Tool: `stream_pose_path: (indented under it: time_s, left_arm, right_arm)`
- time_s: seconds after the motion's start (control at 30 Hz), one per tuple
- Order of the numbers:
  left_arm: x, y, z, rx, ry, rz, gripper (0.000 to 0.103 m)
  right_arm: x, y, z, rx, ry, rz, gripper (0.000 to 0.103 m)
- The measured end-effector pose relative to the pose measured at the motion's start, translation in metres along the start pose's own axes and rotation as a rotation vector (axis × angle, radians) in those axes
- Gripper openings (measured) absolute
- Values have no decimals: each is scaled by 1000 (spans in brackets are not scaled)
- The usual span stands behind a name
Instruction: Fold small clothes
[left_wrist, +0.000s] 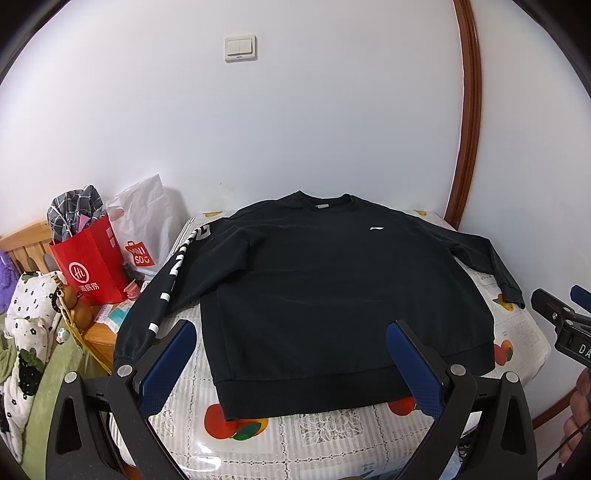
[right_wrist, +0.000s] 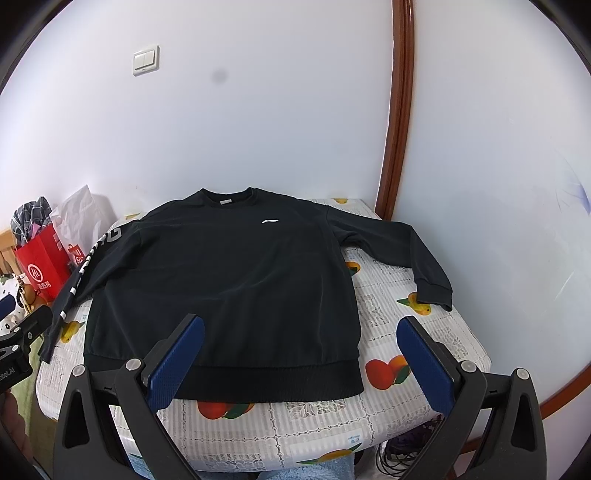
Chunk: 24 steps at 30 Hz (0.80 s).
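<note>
A black long-sleeved sweatshirt (left_wrist: 314, 280) (right_wrist: 229, 280) lies flat, front up, on a small table with a fruit-print cloth (left_wrist: 295, 435) (right_wrist: 417, 350). Its collar points at the wall and its hem faces me. The left sleeve (left_wrist: 162, 291), with white letters, hangs off the table's left edge. The right sleeve (right_wrist: 406, 254) bends down along the right side. My left gripper (left_wrist: 291, 365) is open above the hem, holding nothing. My right gripper (right_wrist: 301, 358) is open over the hem's right corner, also holding nothing.
Left of the table stand a red paper bag (left_wrist: 88, 266) stuffed with cloth and a white plastic bag (left_wrist: 144, 221) on a wooden stand. A bed with spotted bedding (left_wrist: 26, 321) lies further left. A brown door frame (right_wrist: 399, 110) rises behind the table's right corner. Cables (right_wrist: 399, 461) lie below.
</note>
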<state>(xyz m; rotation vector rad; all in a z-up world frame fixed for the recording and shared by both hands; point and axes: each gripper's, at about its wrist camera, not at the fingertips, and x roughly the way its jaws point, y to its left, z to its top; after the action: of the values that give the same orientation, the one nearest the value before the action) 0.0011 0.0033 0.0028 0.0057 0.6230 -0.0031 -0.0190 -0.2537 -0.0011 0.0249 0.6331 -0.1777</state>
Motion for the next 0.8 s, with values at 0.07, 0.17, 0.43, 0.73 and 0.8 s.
stream_pose_path:
  time_s: [0.07,0.17,0.43,0.73,0.8]
  left_arm:
    - [0,1,0,0,1,-3,103]
    - [3,-1,1,-1,5,-6,103]
    - [30,4,4,18,40,-21,103]
    - [77,22,1,11,93,-16,103]
    - [87,29,-1,0,112,-4,103]
  right_arm:
    - [-1,-1,0,1,-2,-1,103]
    - [-1,0,1,1,-3,-2,103]
    - [16,4,7,12,21,-15,103]
    - [63,16,15,14,85,-38,103]
    - [74,21,16,14,96,-42,103]
